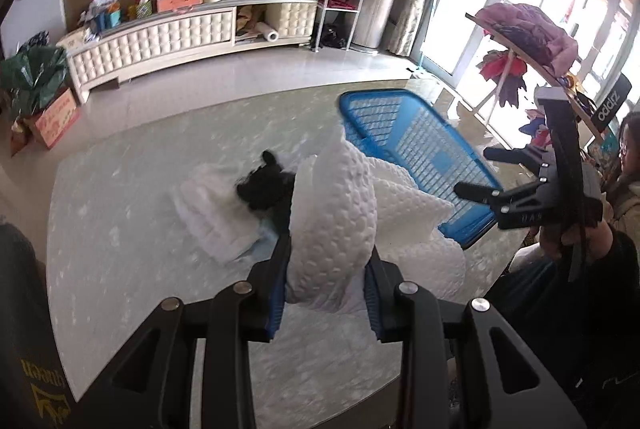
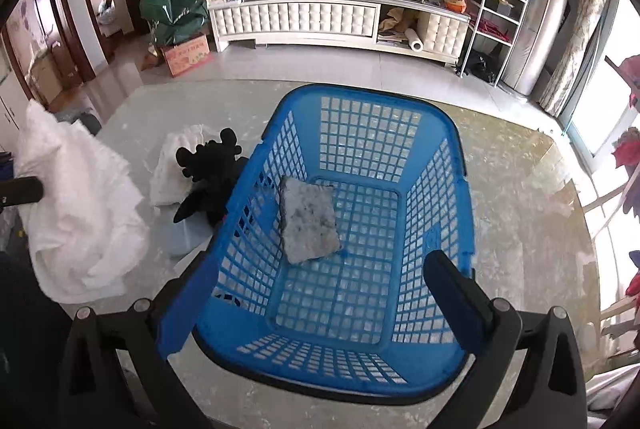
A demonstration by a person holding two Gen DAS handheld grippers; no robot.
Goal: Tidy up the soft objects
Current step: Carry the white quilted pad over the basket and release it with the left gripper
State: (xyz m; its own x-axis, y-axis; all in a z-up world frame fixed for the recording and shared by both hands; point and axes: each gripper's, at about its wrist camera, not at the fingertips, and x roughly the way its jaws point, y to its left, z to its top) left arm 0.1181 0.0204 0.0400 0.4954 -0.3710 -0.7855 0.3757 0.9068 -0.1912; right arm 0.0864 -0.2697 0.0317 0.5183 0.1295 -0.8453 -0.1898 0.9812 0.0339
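Note:
In the left wrist view my left gripper [image 1: 328,257] is shut on a white quilted cloth [image 1: 336,213], lifted off the table with its folds hanging down. Behind it a black plush toy [image 1: 264,185] lies on a folded white cloth [image 1: 204,213]. The blue mesh basket [image 1: 420,145] stands further right. My right gripper [image 1: 476,171] hovers by it, open and empty. In the right wrist view the right gripper [image 2: 320,259] spreads wide above the basket [image 2: 312,93], where a grey pad [image 2: 308,221] lies on the bottom. The white cloth [image 2: 80,213] and plush [image 2: 212,181] are on the left.
The marble table [image 1: 120,229] carries everything; a pale blue item [image 2: 184,237] lies under the plush. A seated person [image 1: 628,165] is at the far right beside a clothes rack [image 1: 528,37]. A long white cabinet [image 2: 320,21] lines the back wall.

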